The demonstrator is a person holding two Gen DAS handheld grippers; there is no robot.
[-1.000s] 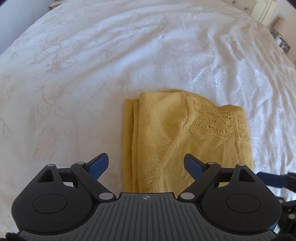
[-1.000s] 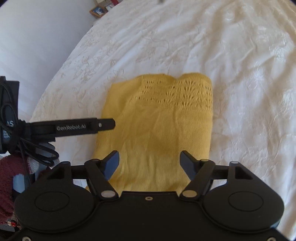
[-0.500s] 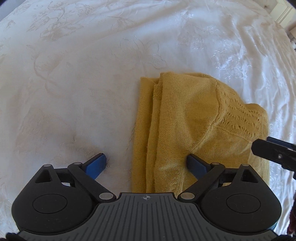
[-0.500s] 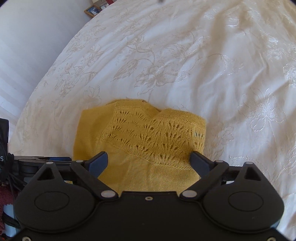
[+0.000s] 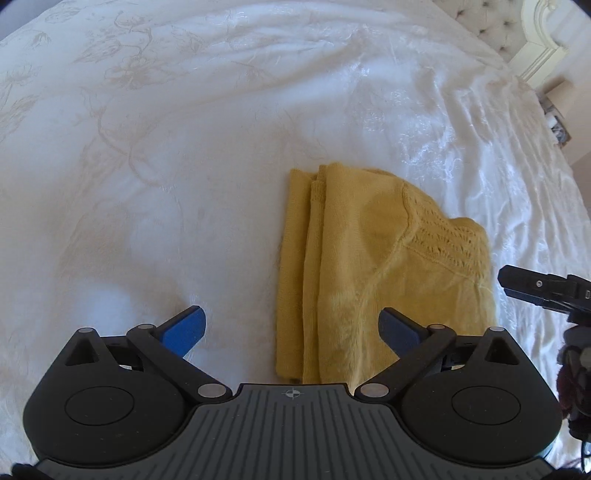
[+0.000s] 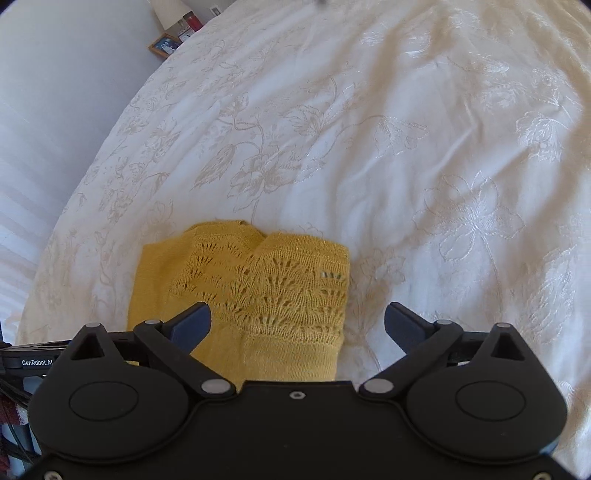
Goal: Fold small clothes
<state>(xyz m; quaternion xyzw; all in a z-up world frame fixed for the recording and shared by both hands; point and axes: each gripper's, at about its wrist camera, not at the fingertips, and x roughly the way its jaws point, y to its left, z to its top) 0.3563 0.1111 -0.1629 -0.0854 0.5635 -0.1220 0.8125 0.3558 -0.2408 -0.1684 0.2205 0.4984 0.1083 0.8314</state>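
There is one yellow knitted sweater point(image 5: 384, 273), folded into a neat block. It lies flat on one bed with a white bedspread point(image 5: 184, 147) that has pale flowers sewn on it. The sweater has a lacy band of little holes point(image 6: 280, 284) along one end. At its left side, in the left view, three folded edges sit side by side.

There are two claws. The left claw point(image 5: 291, 328) has its blue fingers point(image 5: 184, 328) spread wide and its jaws are opening. It holds nothing. One finger is over the bare bedspread and the other is over the sweater. The right claw point(image 6: 299, 325) is also spread wide, with its jaws opening, and it holds nothing. Its left finger is over the sweater and its right finger is over the bedspread. I cannot tell if any finger touches the cloth.

In the left view, a black bar of the right claw pokes in at the right edge, just beside the sweater.

One picture frame point(image 6: 164, 45) and one lamp point(image 6: 170, 12) stand past the far corner of the bed.

A second ago both claws were less wide. In the right view the lacy band was far up the picture; now it sits right between the fingers.
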